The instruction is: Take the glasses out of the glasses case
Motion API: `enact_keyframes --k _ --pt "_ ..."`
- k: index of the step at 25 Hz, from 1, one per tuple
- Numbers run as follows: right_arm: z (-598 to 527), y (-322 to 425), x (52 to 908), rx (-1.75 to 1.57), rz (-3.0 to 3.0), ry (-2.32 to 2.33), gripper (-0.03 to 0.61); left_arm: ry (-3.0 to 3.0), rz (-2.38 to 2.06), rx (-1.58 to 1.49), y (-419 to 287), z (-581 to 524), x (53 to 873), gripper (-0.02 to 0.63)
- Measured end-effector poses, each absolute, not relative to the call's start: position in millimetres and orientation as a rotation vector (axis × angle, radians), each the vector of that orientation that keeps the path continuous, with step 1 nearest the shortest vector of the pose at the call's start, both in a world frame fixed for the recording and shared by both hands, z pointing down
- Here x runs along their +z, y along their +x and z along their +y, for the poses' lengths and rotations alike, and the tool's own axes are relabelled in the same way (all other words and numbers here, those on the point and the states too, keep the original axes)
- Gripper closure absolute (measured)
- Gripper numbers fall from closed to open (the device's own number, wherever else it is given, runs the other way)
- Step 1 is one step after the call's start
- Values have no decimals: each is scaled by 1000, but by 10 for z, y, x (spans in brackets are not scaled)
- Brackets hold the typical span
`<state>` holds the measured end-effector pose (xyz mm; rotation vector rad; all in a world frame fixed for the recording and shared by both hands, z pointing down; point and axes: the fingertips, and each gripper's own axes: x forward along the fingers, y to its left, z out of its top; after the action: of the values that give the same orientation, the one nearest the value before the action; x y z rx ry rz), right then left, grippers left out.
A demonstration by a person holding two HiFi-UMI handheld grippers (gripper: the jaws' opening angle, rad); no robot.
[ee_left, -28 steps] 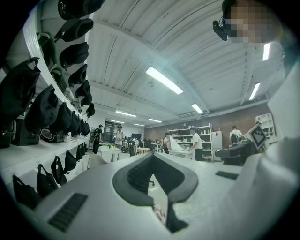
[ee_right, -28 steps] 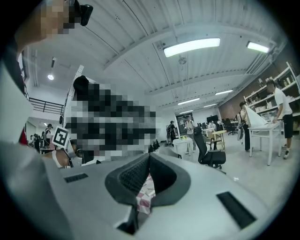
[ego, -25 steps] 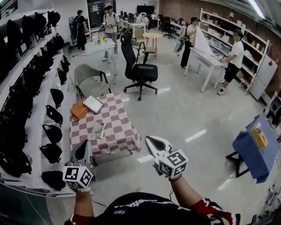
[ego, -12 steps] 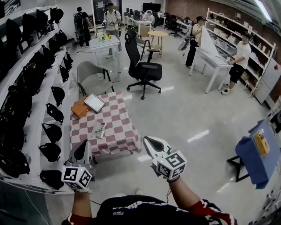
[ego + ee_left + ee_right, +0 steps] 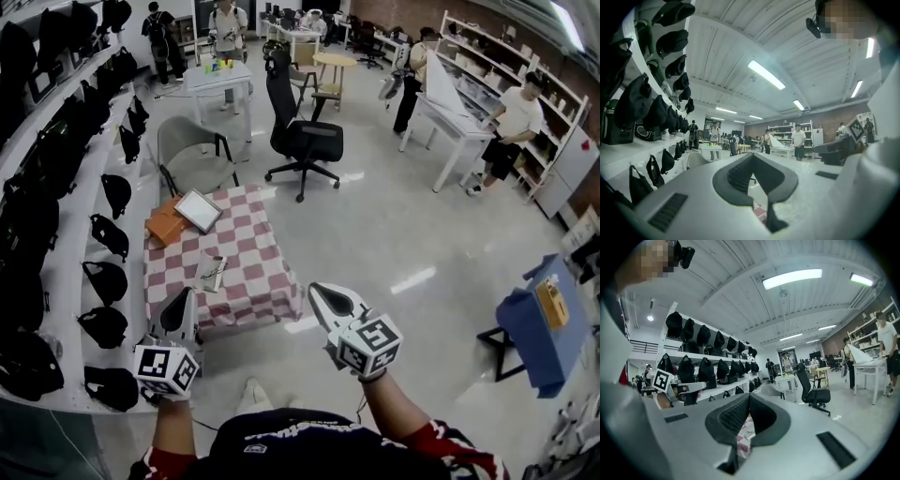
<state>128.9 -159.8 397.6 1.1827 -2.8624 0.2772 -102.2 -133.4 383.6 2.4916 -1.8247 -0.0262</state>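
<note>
Checked cloth (image 5: 255, 279) lies beyond left claw (image 5: 187, 295) and right claw (image 5: 316, 291), both closed.

checkered table (image 5: 261, 246) | apparently glasses case (image 5: 214, 273) lying on it | left gripper (image 5: 179, 307), right gripper (image 5: 324, 300) clear of case

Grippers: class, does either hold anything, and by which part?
Nothing is held. The left gripper and the right gripper are both shut with nothing between their jaws, short of the checkered table.
</note>
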Motion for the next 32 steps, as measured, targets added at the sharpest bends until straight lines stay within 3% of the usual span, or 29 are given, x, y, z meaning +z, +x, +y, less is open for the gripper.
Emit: enact_keyframes --k 23,26,32 --pt "-2207 424 4009 260 -2811 1186 575 2594 -1708 -51 -1484 -2253 3984 606" --pt "-2246 430 3944 274 -2793 1222 575 2626 -1683 -31 -1431 -2311 3988 554" --pt "-2276 461 3947 263 -2787 1244 575 2629 -1644 -23 -1362 -2405 4073 554"
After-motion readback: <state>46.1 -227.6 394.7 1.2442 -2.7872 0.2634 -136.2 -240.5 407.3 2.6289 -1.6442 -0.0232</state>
